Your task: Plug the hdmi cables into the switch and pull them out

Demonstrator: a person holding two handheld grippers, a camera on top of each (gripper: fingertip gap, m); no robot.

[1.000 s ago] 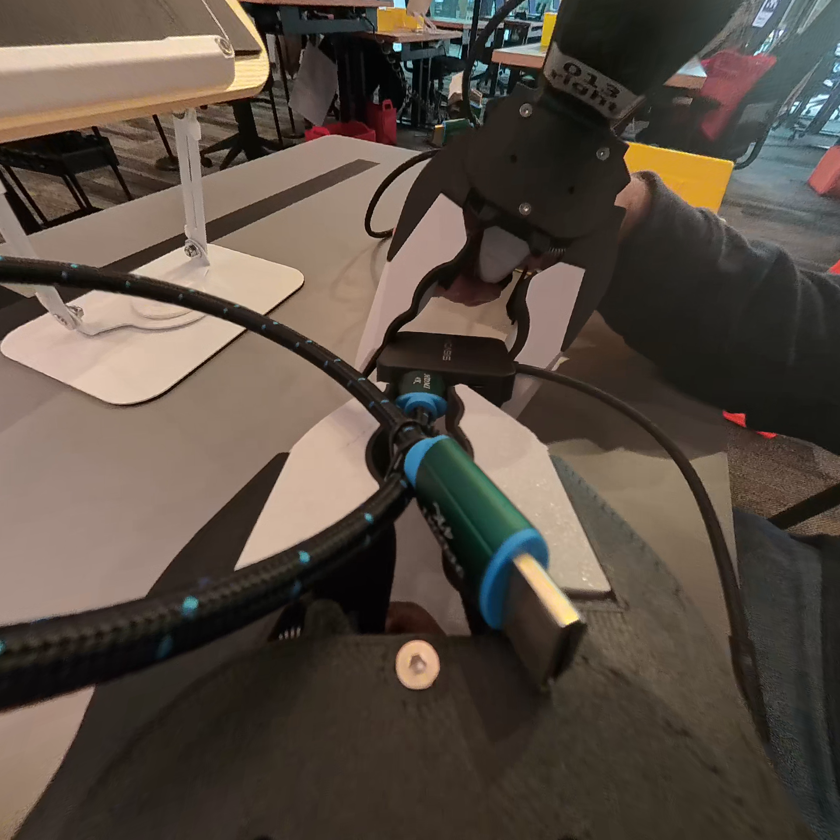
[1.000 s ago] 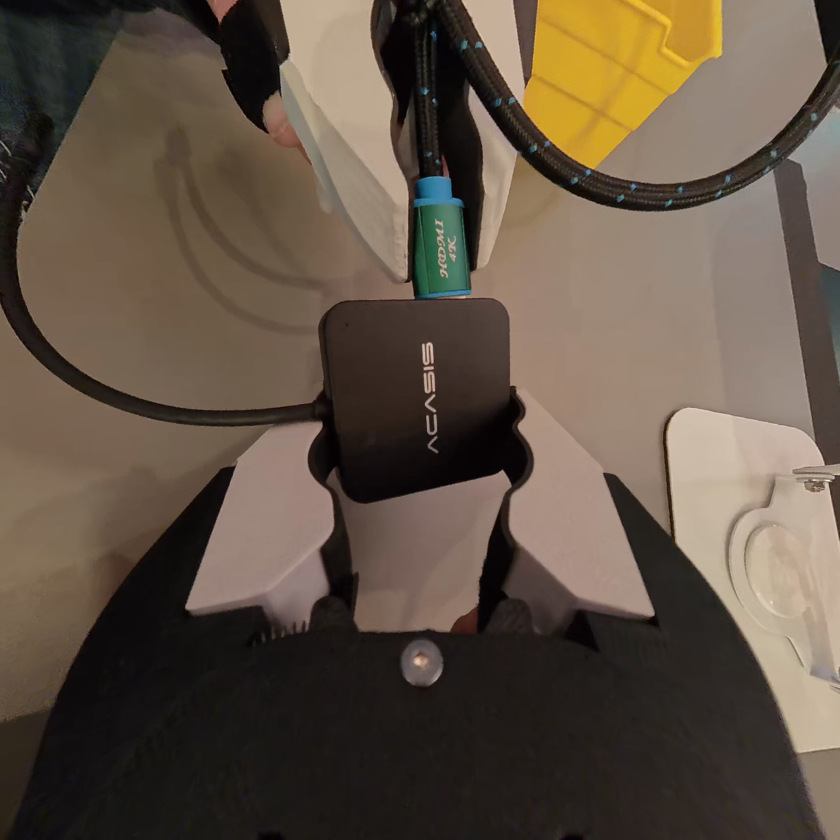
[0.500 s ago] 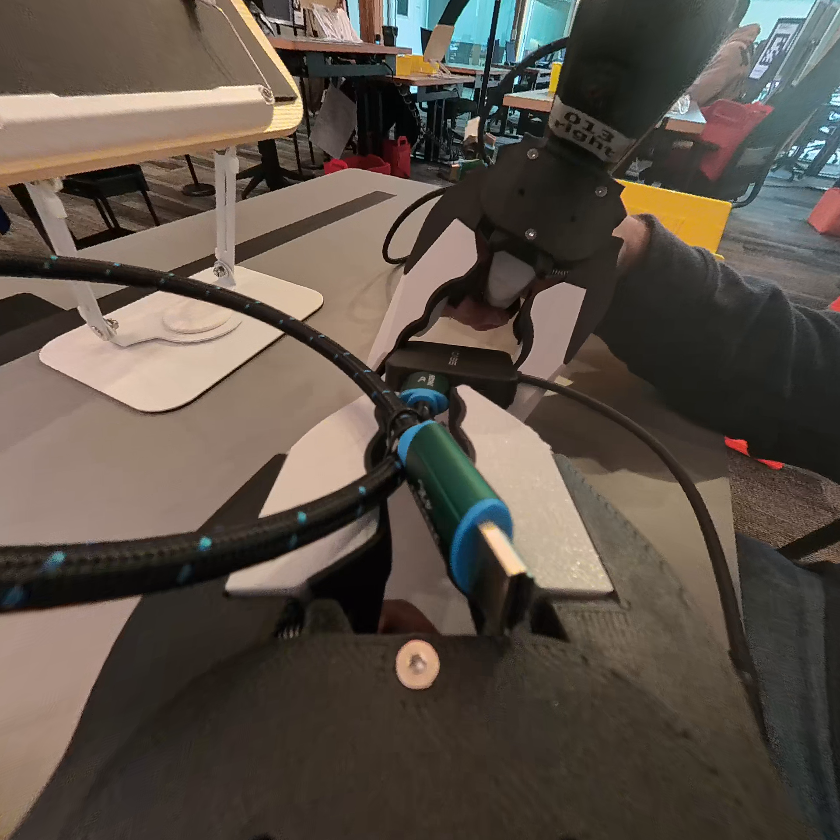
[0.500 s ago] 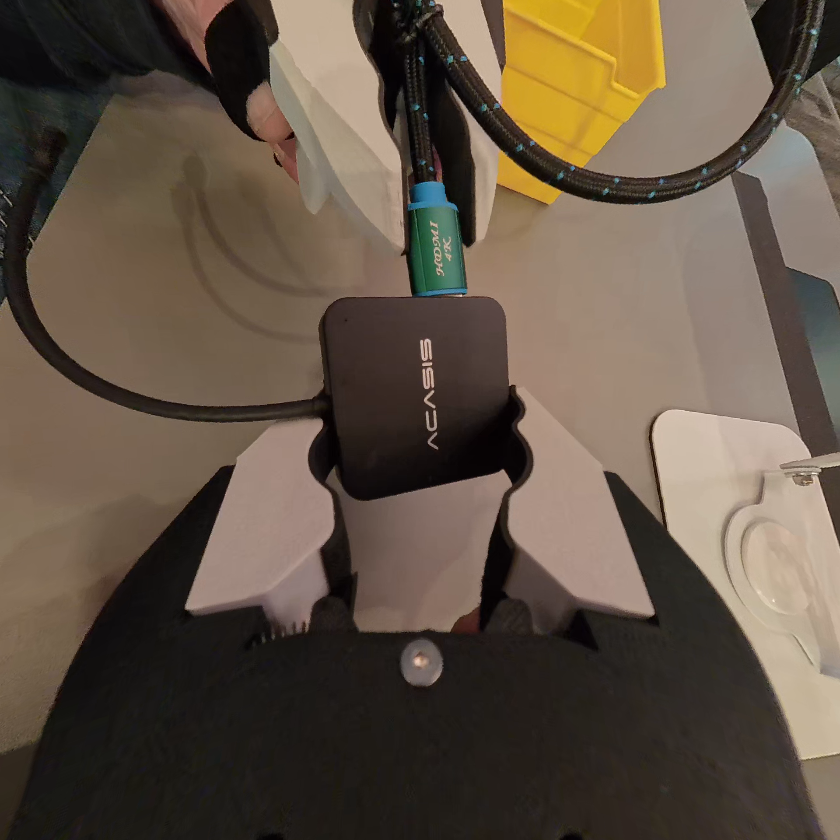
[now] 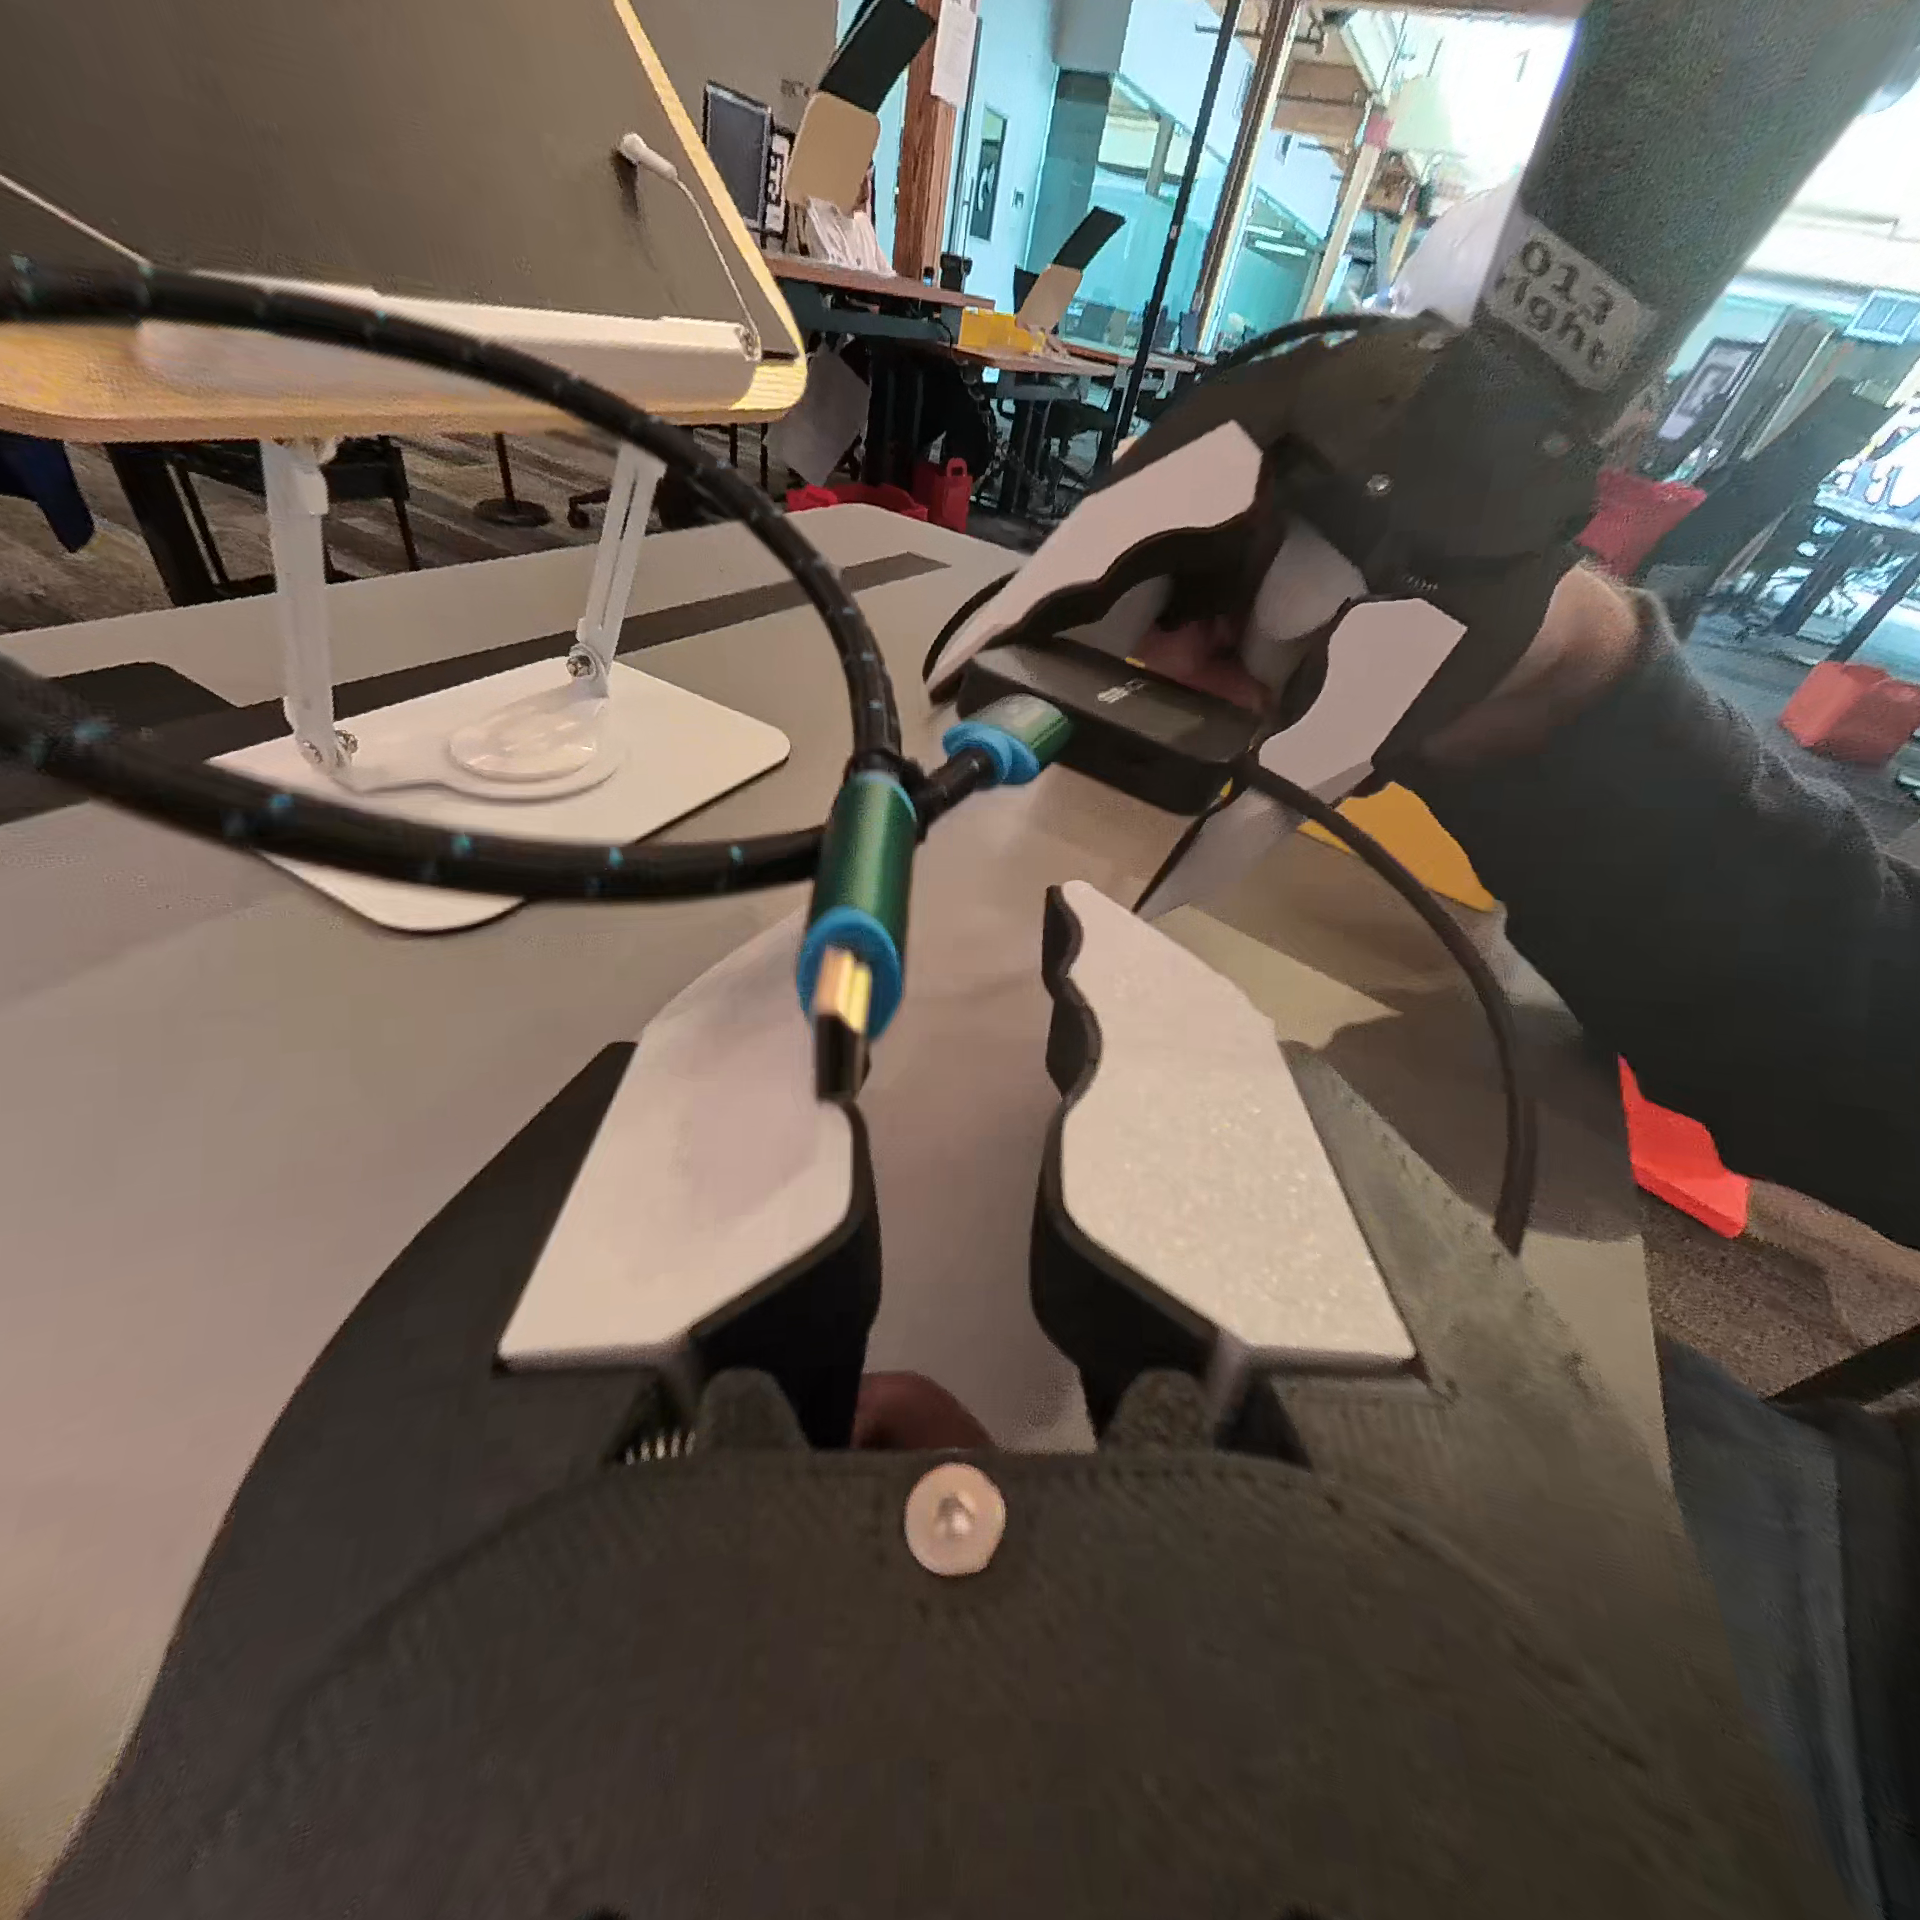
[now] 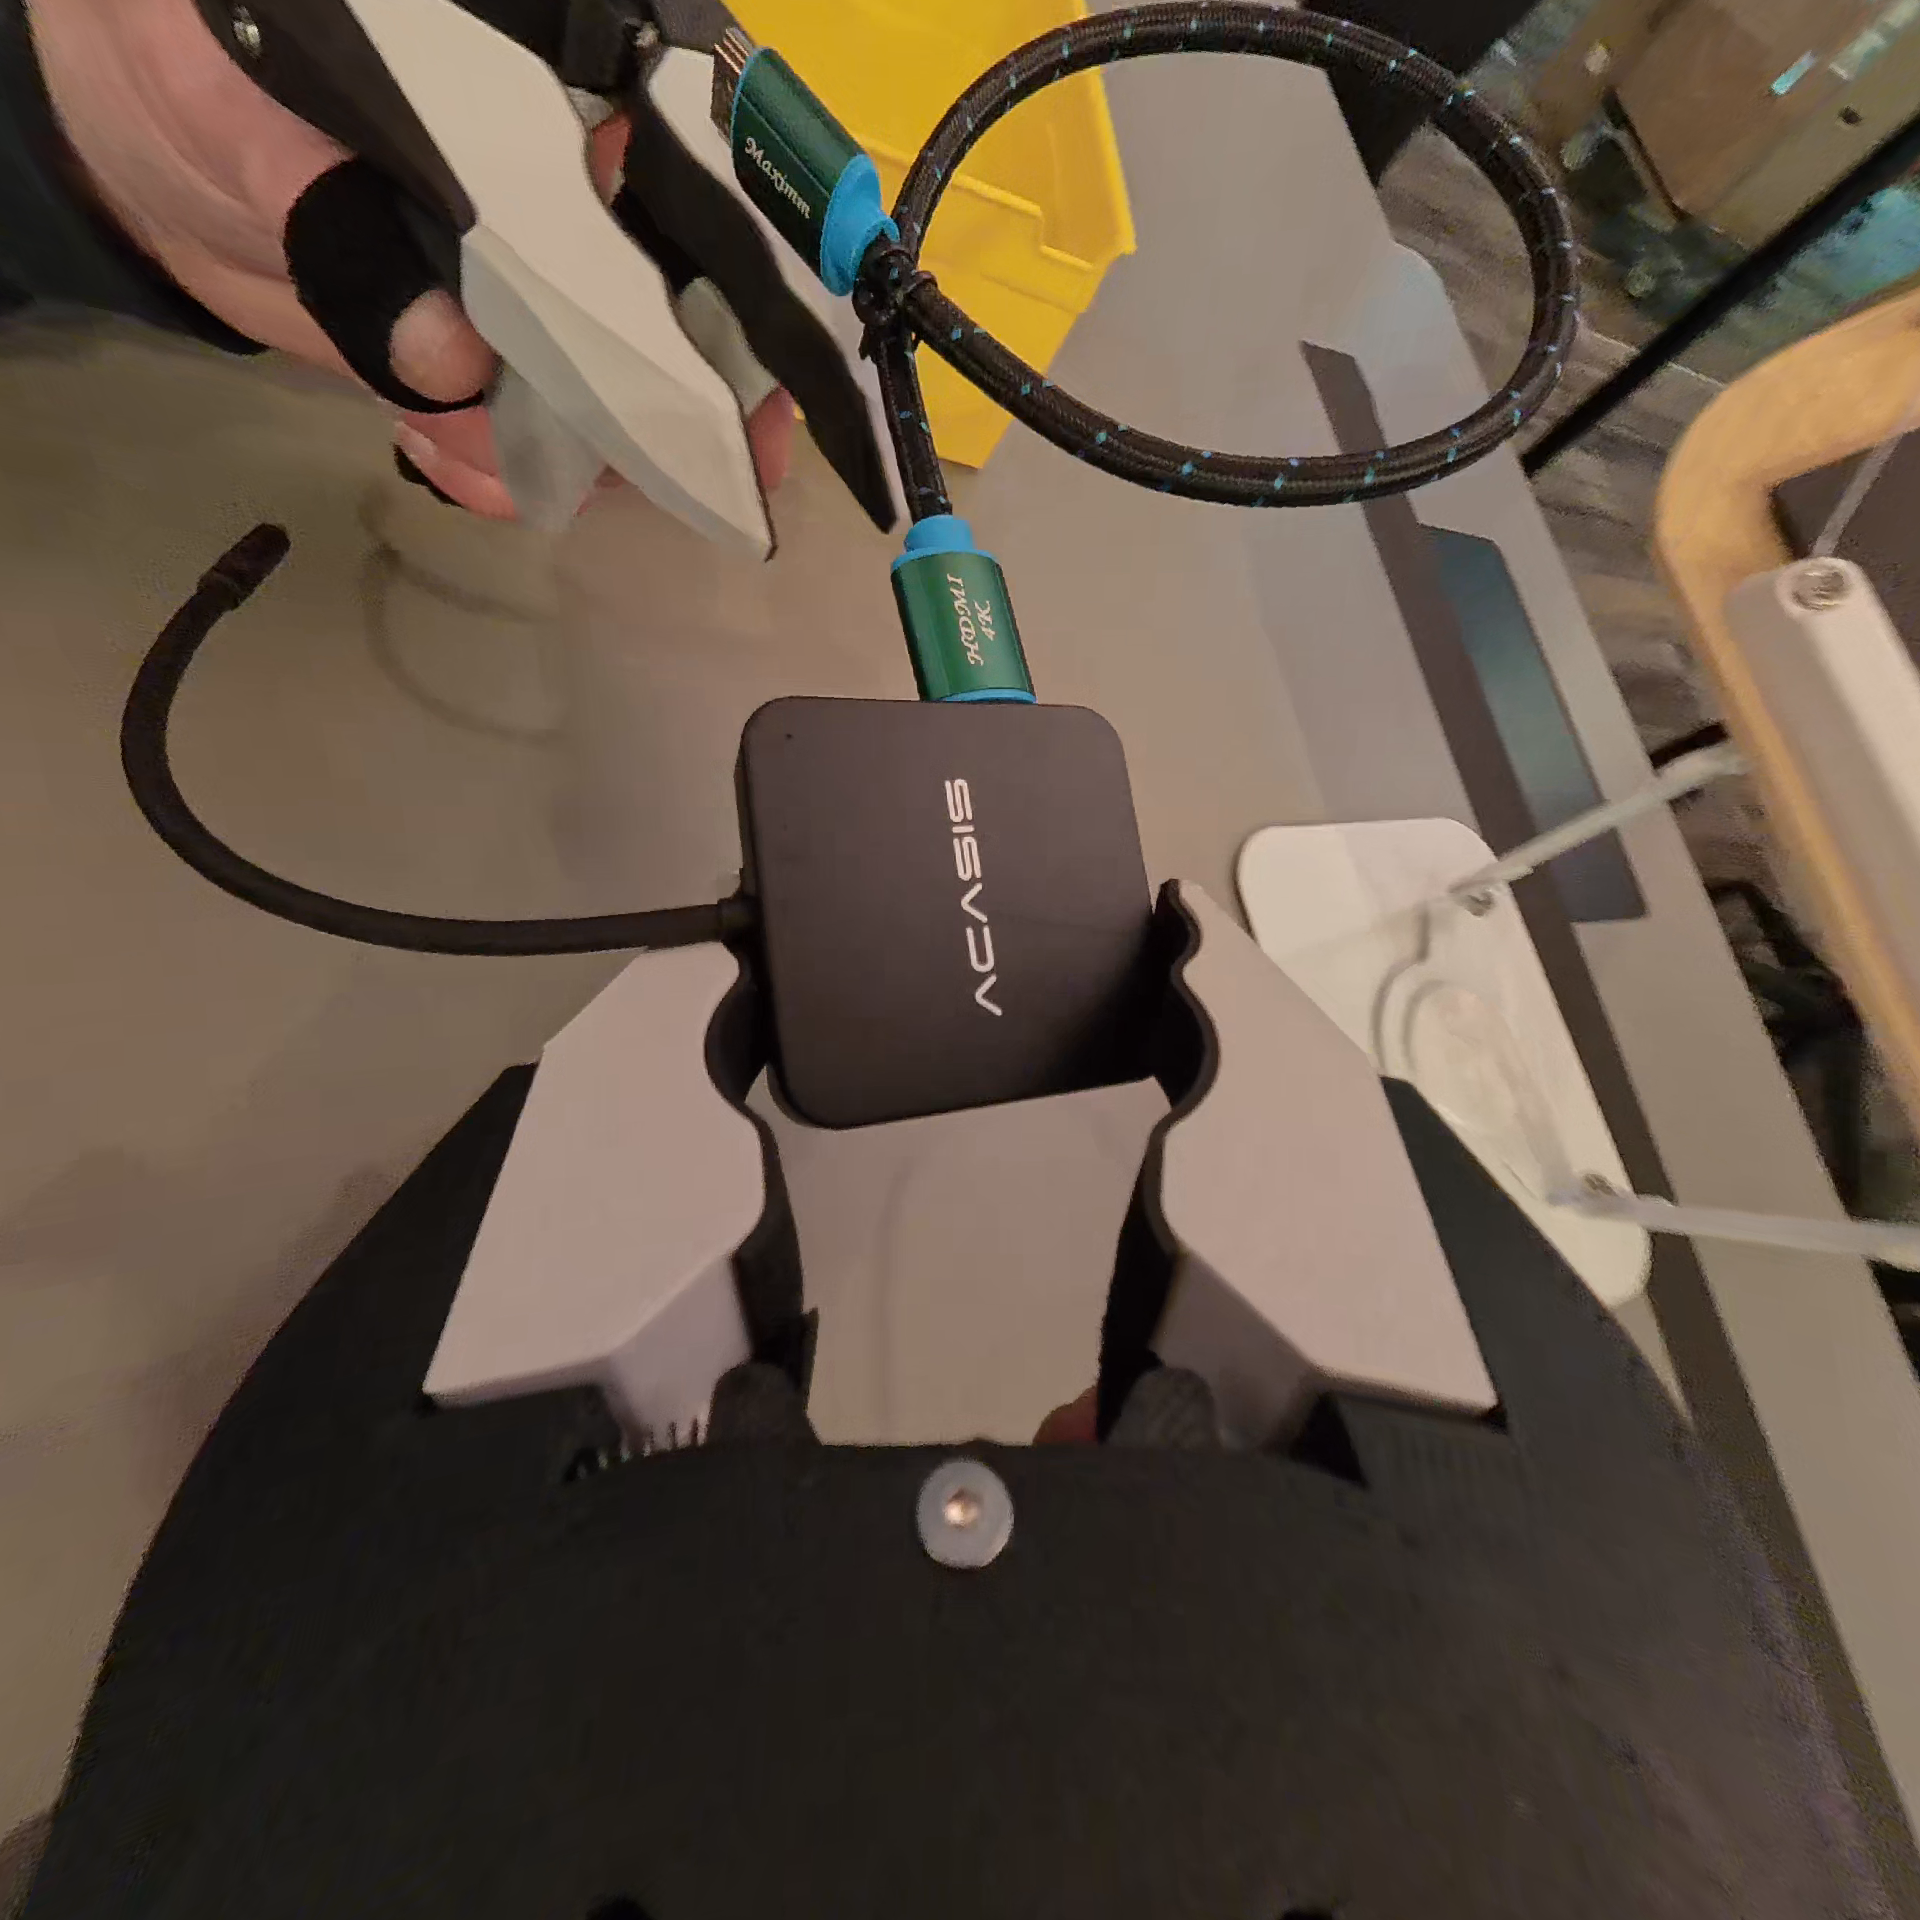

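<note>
Since a second ago the left gripper (image 5: 951,1013) has let go, fingers apart; the right gripper (image 6: 961,1023) stays clamped on the light, rigid switch (image 6: 935,894) above the table (image 6: 260,727). Grip the stiff green plug (image 6: 961,634) seated in the switch, not its springy cable (image 5: 416,842); only the left view shows the loose plug (image 5: 857,914) dangling

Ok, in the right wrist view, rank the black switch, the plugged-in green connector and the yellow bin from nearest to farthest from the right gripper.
1. Black switch, clamped between the right gripper jaws.
2. Green connector, plugged into the switch's far edge.
3. Yellow bin, farthest, at the top behind the cable loop.
</note>
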